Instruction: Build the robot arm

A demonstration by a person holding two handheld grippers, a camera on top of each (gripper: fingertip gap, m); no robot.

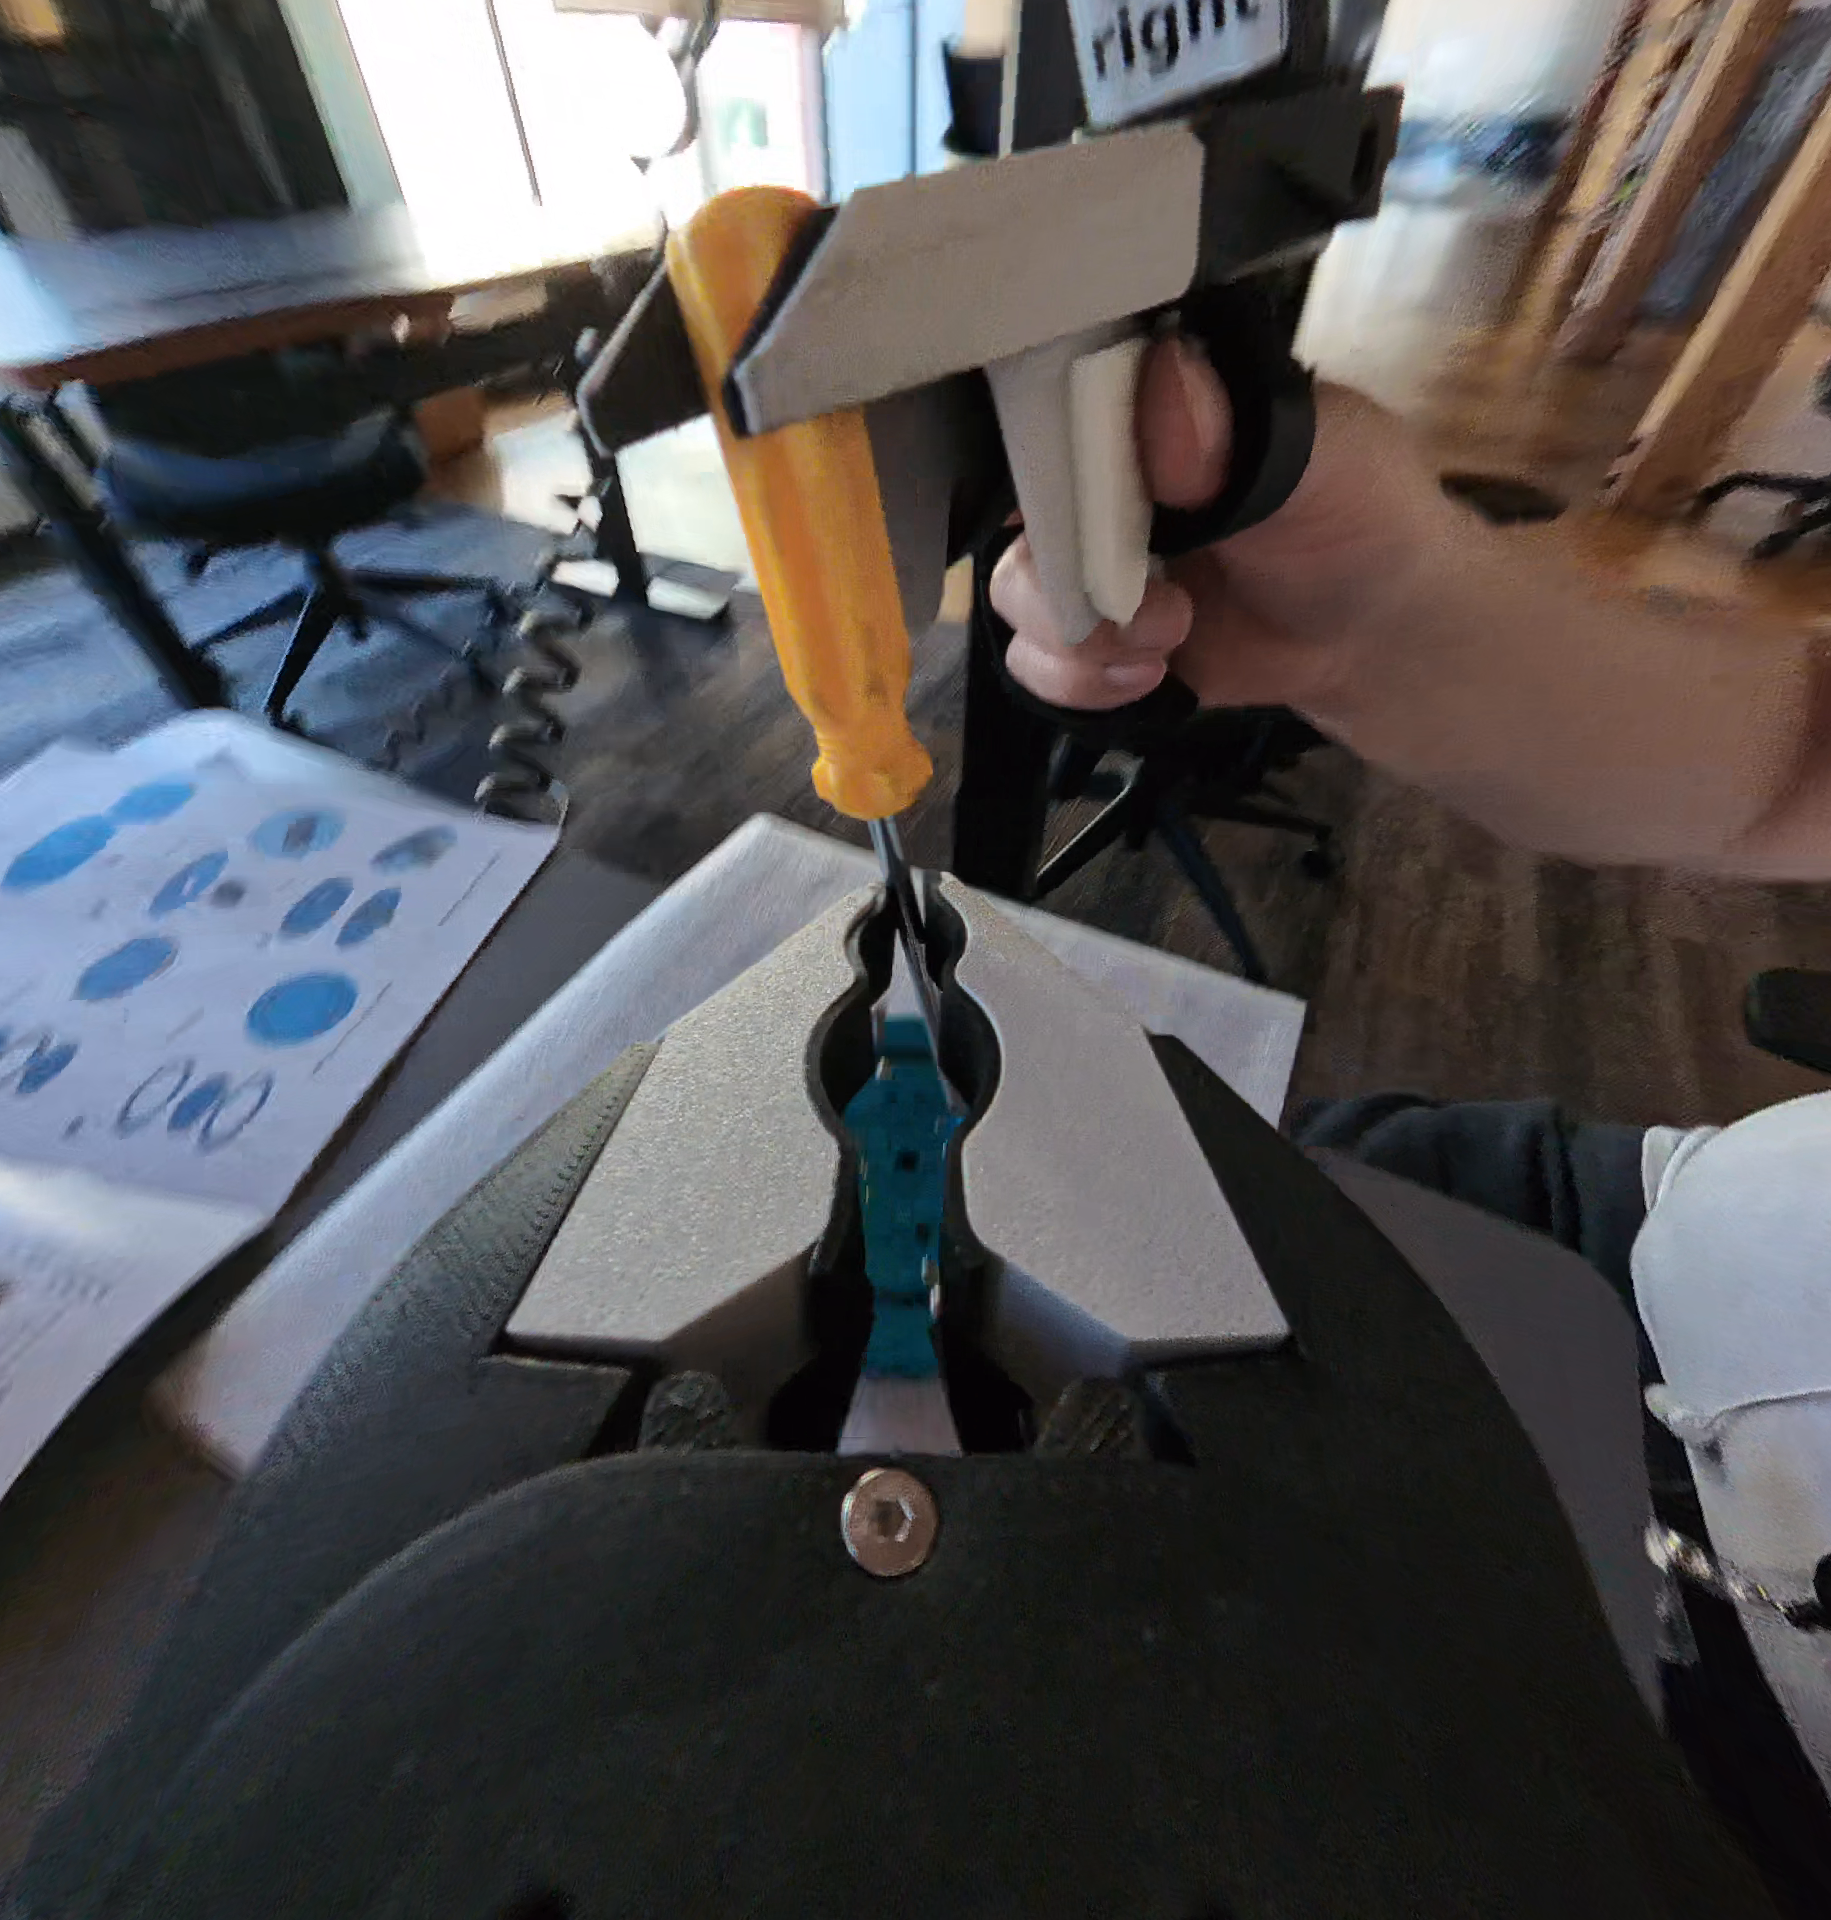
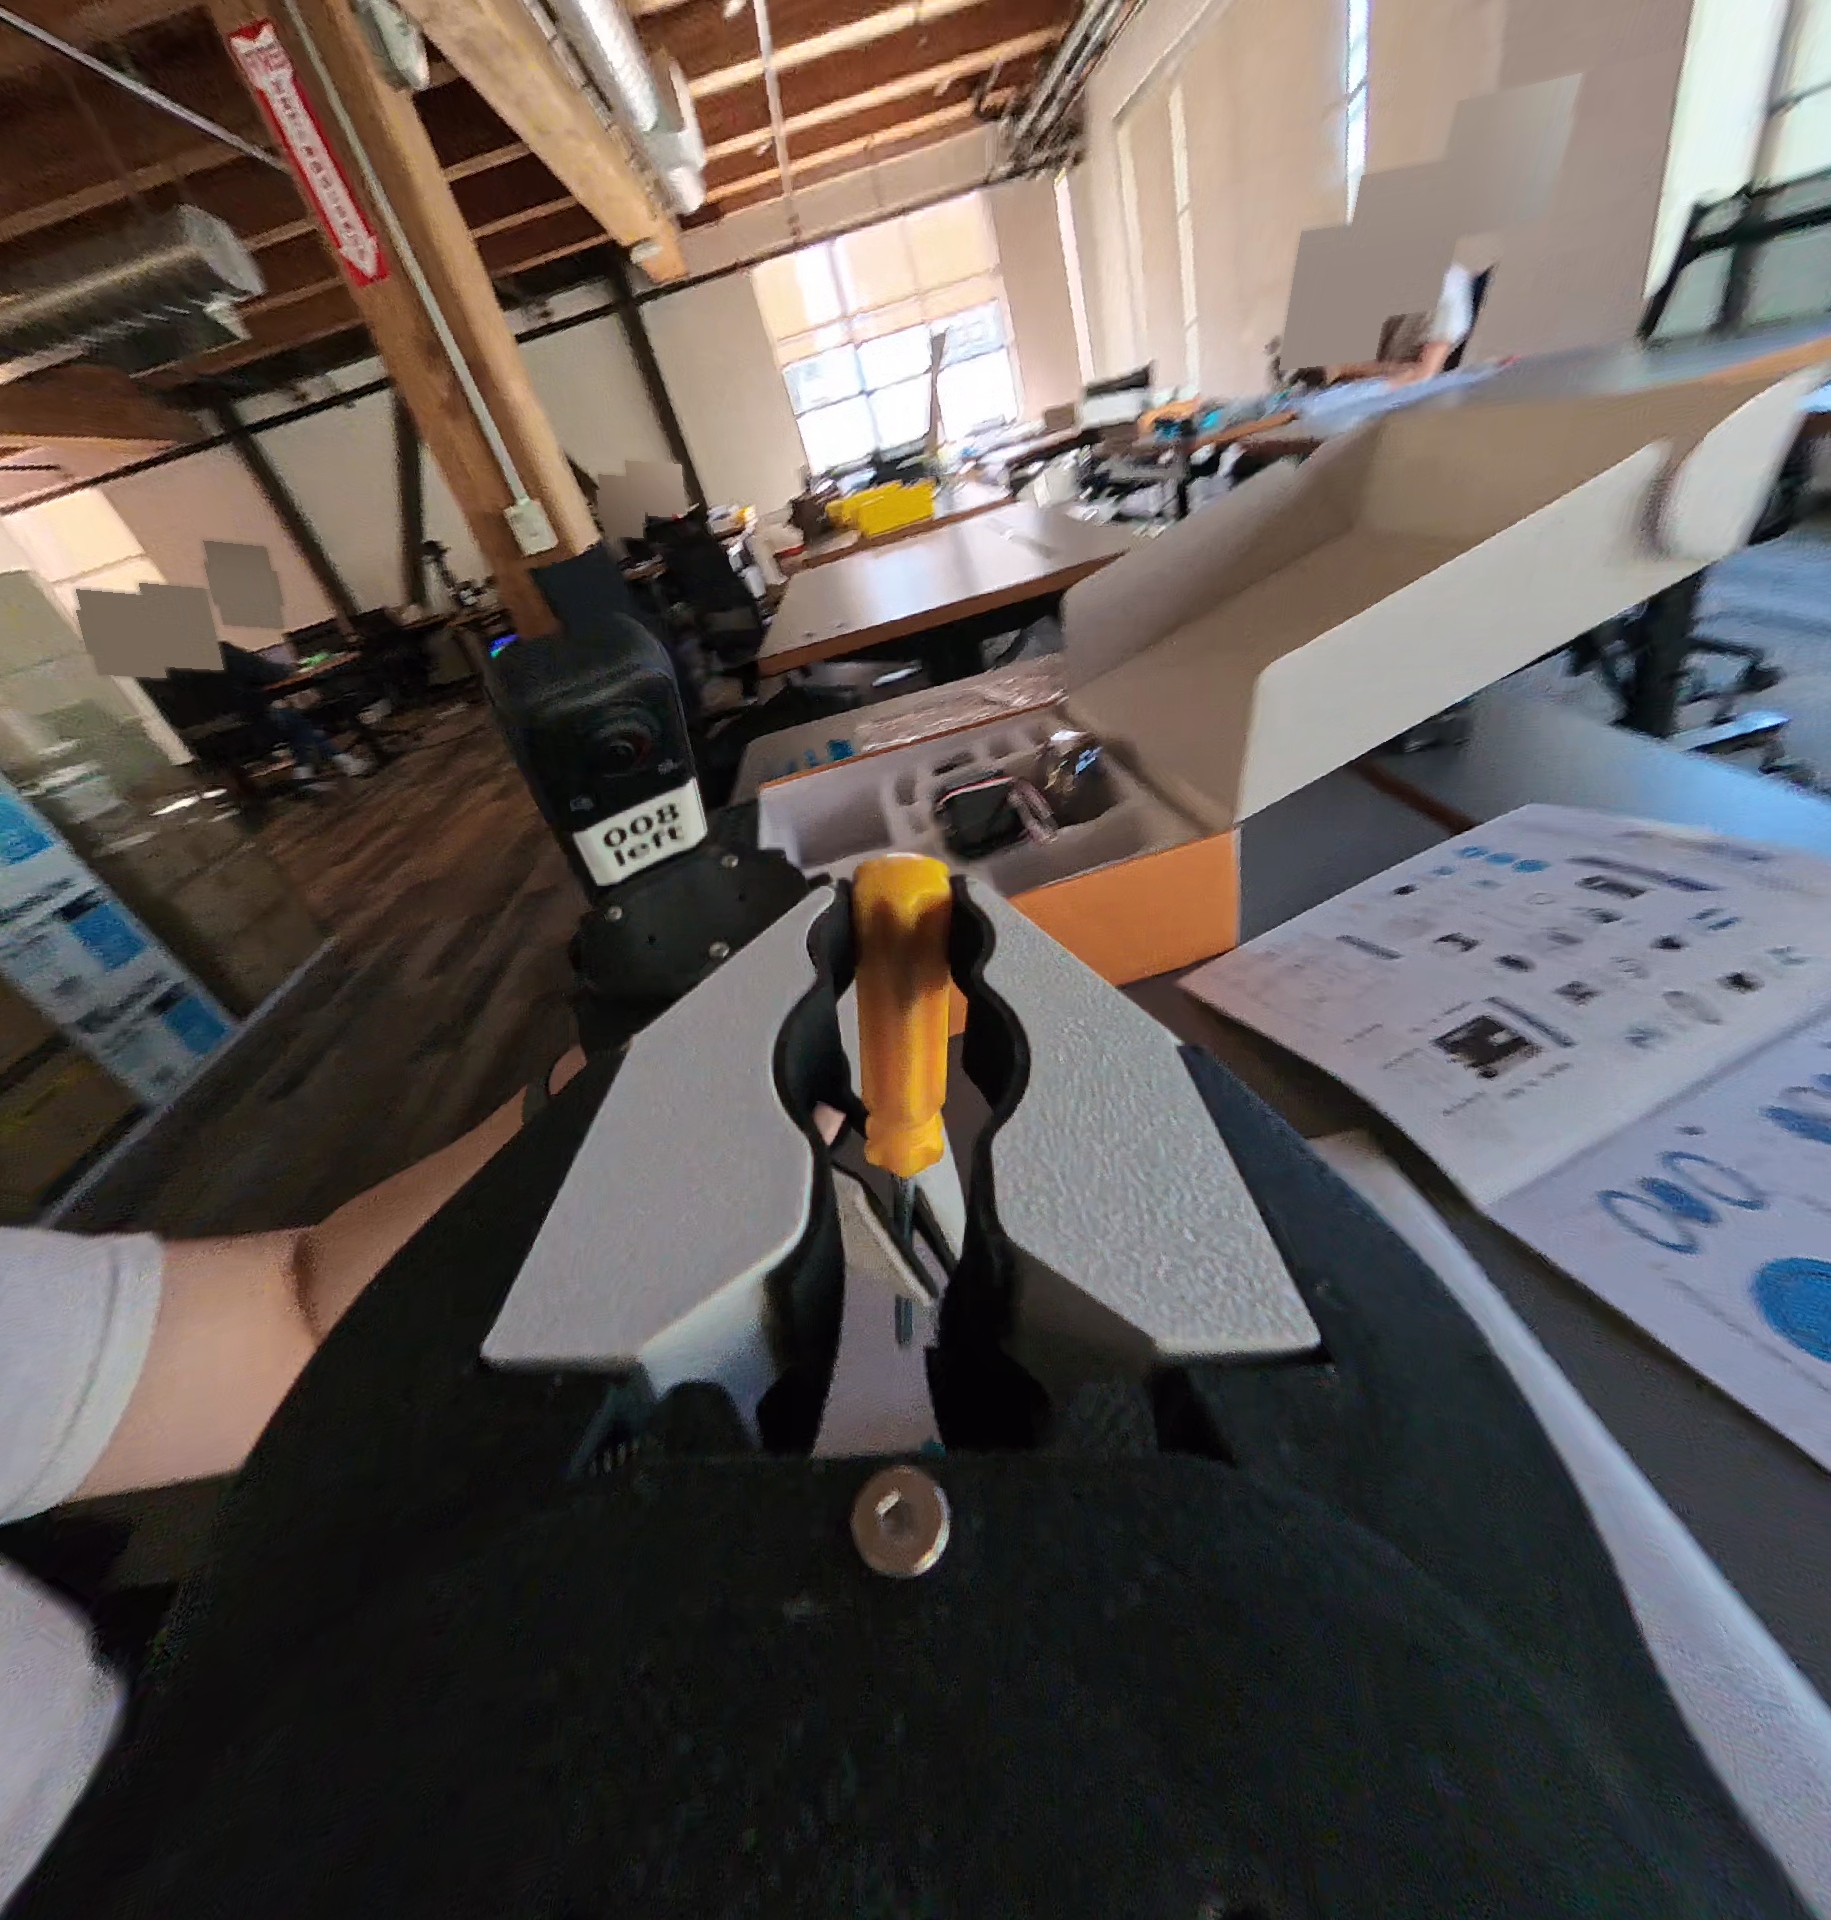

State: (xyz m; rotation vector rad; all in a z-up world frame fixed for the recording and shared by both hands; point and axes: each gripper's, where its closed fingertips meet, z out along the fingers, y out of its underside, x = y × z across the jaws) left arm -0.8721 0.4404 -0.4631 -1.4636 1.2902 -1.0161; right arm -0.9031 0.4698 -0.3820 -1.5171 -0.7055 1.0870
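Left tongs (image 1: 906, 914) clamped on a small teal part (image 1: 900, 1195); most of it is hidden between the grey fingers (image 1: 703, 1174), shape unclear. Right tongs (image 2: 906, 904) clamped on the orange handle of a screwdriver (image 2: 898, 997). Its long axis runs handle up, dark shaft down into the gap of the left tongs by the teal part; the tip is hidden. Both sit over a white pad (image 1: 620, 997) at the surface (image 1: 568, 935) edge, floor beyond. Printed sheet (image 1: 194, 935) to the left, blurred; open box (image 2: 1129, 894) just behind.
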